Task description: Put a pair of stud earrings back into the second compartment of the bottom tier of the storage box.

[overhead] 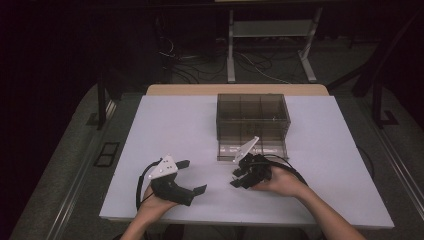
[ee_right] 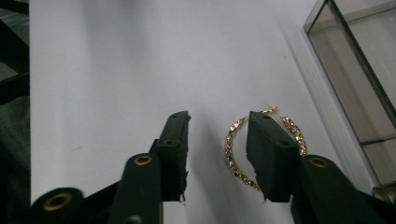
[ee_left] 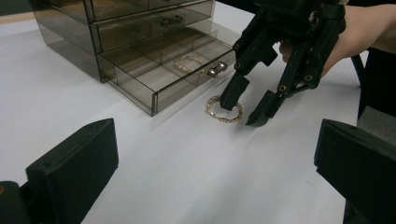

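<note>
A gold hoop earring set with small stones lies flat on the white table, just in front of the open bottom drawer of a smoky clear drawer box. My right gripper points down at the hoop. One of its jaws stands inside the ring and the other outside, so the rim lies between them with gaps on both sides. The left gripper view shows the same straddle by the right gripper over the earring. A second gold hoop lies inside the drawer. My left gripper rests wide open to the left.
The drawer box stands at the table's middle back, its upper drawers closed, with a small metal knob on the open drawer's front. Cables trail from both grippers. Beyond the table are a metal frame and loose cables on the floor.
</note>
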Demonstrator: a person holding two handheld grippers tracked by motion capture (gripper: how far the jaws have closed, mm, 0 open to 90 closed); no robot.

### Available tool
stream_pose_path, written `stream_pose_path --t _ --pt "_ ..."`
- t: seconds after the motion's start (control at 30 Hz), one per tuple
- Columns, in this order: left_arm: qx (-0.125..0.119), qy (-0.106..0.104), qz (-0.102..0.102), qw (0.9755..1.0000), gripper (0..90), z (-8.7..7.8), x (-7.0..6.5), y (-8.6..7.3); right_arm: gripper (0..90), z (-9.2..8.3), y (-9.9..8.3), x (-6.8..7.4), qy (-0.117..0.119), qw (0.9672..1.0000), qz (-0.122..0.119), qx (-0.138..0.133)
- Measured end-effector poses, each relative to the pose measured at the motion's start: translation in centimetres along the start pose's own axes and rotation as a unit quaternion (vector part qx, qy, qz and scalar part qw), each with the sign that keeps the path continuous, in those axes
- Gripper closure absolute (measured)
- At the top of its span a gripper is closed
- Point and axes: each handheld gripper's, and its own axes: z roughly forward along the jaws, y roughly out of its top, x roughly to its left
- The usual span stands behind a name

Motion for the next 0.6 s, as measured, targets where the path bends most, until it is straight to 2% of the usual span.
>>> stream_pose_path --t 0.2,0.27,0.4,0.6 --pt "0.001 -0.001 0.001 1.0000 0.0 0.02 -0.02 0.01 69.6 0.36 0.03 0.29 -0.020 0.9996 -0.011 0.013" --pt "0.000 0.000 0.001 1.0000 0.0 0.02 -0.02 0.01 72.1 0.41 0.04 0.33 -0.030 0.9992 -0.022 0.016" --pt "0.000 0.000 0.001 1.0000 0.0 0.01 -0.02 0.01 78.1 0.39 0.05 0.28 -0.040 0.9987 -0.025 0.020" --pt "0.003 -0.001 0.001 1.0000 0.0 0.14 -0.06 0.00 86.6 0.42 0.12 0.39 -0.042 0.9984 -0.028 0.026"
